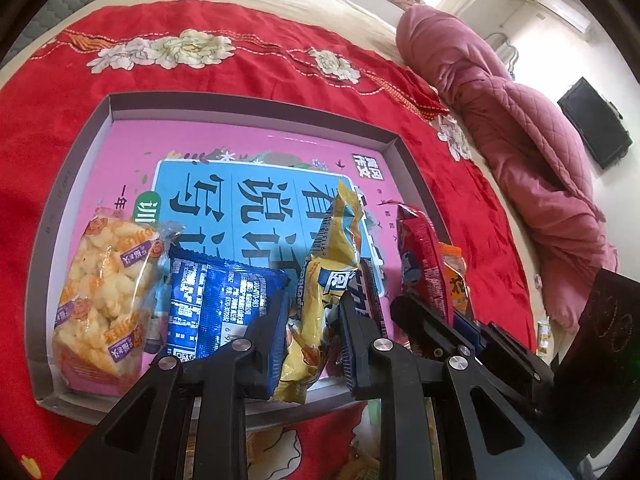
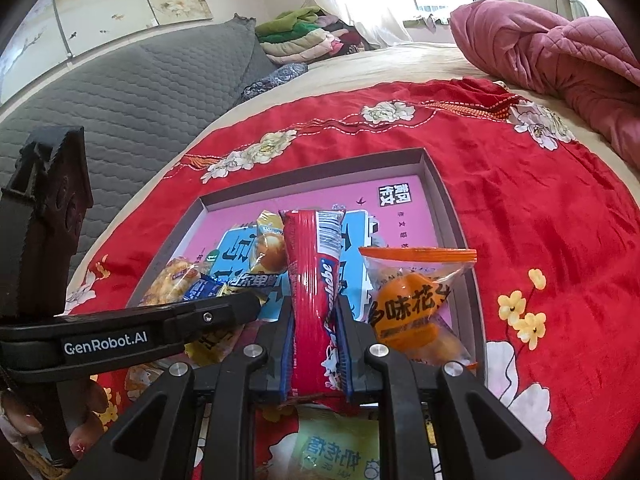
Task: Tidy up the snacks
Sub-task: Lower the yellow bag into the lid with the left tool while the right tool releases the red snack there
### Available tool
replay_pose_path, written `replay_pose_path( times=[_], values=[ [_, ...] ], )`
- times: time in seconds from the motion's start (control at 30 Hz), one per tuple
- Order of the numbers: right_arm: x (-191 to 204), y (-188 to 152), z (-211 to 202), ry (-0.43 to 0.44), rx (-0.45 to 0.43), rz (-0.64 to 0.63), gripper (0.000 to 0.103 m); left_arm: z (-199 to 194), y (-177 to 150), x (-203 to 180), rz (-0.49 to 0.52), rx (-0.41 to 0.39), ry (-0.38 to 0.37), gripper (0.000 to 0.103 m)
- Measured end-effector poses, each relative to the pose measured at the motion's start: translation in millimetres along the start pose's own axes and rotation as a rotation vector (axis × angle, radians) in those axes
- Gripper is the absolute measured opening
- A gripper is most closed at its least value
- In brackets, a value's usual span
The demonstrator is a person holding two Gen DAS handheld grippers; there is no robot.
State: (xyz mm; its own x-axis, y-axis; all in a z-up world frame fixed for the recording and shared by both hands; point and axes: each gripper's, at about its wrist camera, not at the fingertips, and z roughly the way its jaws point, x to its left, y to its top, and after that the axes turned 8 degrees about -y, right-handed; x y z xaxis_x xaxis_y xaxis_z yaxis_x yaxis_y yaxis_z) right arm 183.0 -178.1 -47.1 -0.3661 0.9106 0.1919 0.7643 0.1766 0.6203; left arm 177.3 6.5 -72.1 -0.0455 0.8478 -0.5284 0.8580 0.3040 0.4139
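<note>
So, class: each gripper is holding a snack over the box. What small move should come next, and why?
Probably lower the left gripper a little and set its yellow packet down in the box. Both grippers are already shut on snacks, the right gripper on a red packet, and both packets hang over the pink floor between snacks already lying there.
</note>
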Motion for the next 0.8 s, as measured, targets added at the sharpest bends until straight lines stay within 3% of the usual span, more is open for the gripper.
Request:
replay_pose_path(
  times=[0.8],
  values=[
    [-2.0, 0.7, -3.0, -0.012, -0.007, 0.015, 0.027, 2.5, -1.6, 1.6, -0.002, 0.009, -0.001, 0.025]
  ],
)
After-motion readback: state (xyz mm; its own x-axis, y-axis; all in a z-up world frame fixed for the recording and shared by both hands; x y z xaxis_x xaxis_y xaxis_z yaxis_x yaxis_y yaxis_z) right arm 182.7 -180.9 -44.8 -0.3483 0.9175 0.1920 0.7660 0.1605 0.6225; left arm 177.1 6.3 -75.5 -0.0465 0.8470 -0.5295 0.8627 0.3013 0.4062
